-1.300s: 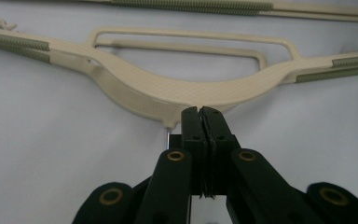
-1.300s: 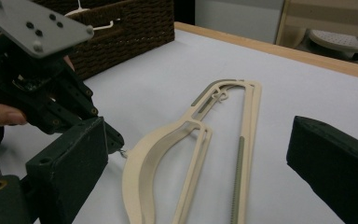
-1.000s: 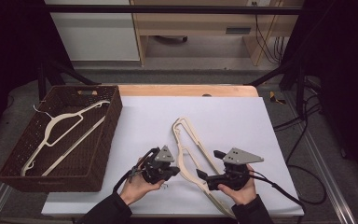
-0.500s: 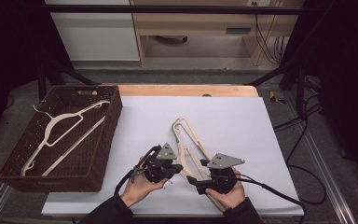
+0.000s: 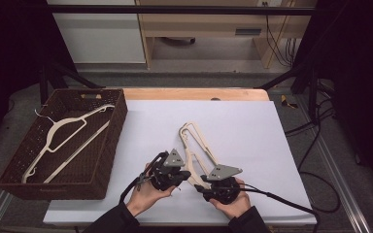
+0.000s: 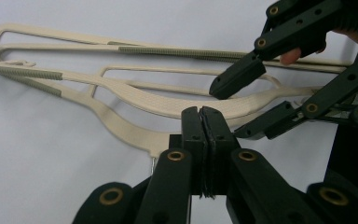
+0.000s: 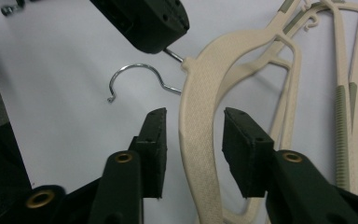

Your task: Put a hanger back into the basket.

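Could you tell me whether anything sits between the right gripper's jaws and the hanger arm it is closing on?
Nothing visible does. The right gripper straddles the top hanger, its jaws just closing with small gaps left. The left gripper is shut on the hook.

A wicker basket (image 5: 108, 145) sits at the left of the table (image 5: 252, 126) with one hanger (image 5: 60, 133) inside. Two stacked hangers (image 5: 196, 141) lie at centre frame, just above both grippers at the lower edge.
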Tool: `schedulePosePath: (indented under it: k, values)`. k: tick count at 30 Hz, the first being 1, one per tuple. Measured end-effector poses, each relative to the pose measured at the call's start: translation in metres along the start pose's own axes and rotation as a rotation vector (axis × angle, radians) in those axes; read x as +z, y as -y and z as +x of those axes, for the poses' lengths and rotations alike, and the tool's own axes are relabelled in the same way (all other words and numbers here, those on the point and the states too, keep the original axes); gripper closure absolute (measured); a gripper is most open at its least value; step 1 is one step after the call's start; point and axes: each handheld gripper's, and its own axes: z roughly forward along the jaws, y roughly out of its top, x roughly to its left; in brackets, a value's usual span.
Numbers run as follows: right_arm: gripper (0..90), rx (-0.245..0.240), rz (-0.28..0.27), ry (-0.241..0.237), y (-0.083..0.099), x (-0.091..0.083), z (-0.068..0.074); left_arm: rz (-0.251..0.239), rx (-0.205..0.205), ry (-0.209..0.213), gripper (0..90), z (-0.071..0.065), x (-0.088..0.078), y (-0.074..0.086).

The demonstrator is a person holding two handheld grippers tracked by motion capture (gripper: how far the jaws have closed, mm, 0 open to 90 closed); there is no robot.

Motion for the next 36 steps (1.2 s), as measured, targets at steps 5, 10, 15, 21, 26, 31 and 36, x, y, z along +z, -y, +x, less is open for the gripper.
schedulePosePath:
  k: [5,10,15,21,26,31,36]
  values:
    - [73.2,-0.02,0.013,-0.005,0.002,0.002,0.0,-0.013,-0.012,0.008,88.4,0.001,0.0,0.001]
    - [74.3,-0.041,0.02,-0.004,0.001,0.001,0.0,-0.029,-0.023,0.024,87.9,0.003,-0.001,0.001]
    - [74.7,-0.058,0.024,0.011,0.001,-0.001,0.0,-0.121,-0.047,0.044,70.0,0.009,-0.015,0.0]
    - [75.6,-0.06,0.009,0.038,-0.002,-0.01,-0.004,-0.258,-0.1,0.024,43.8,0.024,-0.042,0.001]
    - [76.8,-0.063,-0.009,0.062,-0.005,-0.021,-0.008,-0.323,-0.124,-0.009,30.6,0.037,-0.056,0.006]
    - [77.8,-0.062,-0.015,0.086,-0.007,-0.03,-0.014,-0.318,-0.118,-0.023,20.3,0.043,-0.058,0.014]
    - [78.8,-0.045,-0.03,0.105,-0.008,-0.037,-0.02,-0.299,-0.113,-0.064,9.8,0.045,-0.056,0.024]
